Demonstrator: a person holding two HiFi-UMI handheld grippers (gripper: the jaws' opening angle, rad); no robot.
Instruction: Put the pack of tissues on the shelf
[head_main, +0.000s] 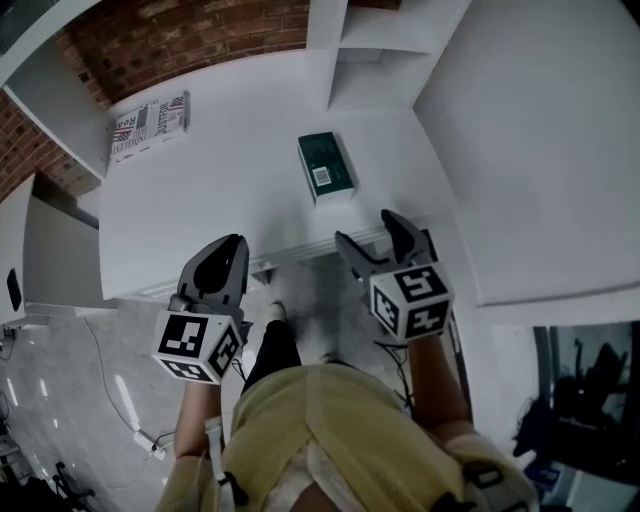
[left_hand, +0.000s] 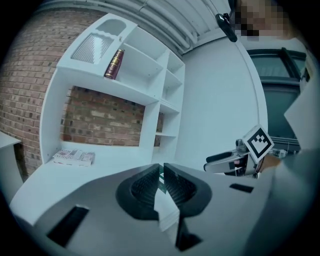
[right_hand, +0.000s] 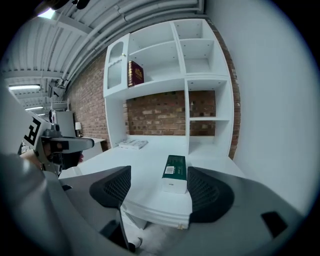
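The pack of tissues (head_main: 326, 167) is a dark green box with a white end and a barcode label. It lies flat on the white desk (head_main: 220, 200), below the white shelf unit (head_main: 365, 50). My right gripper (head_main: 365, 228) hangs open at the desk's front edge, short of the pack, with nothing between its fingers. In the right gripper view the pack (right_hand: 174, 172) lies ahead between the spread jaws of the right gripper (right_hand: 160, 192), apart from both pads. My left gripper (head_main: 235, 242) is shut and empty, off the desk's front edge to the left. The left gripper view shows the left gripper (left_hand: 161, 180) with its jaws together.
A folded magazine (head_main: 150, 125) lies at the desk's far left corner. A dark red book (right_hand: 135, 73) stands in an upper compartment of the shelf unit (right_hand: 195, 55). A white wall runs along the desk's right side. Brick wall shows behind the shelves.
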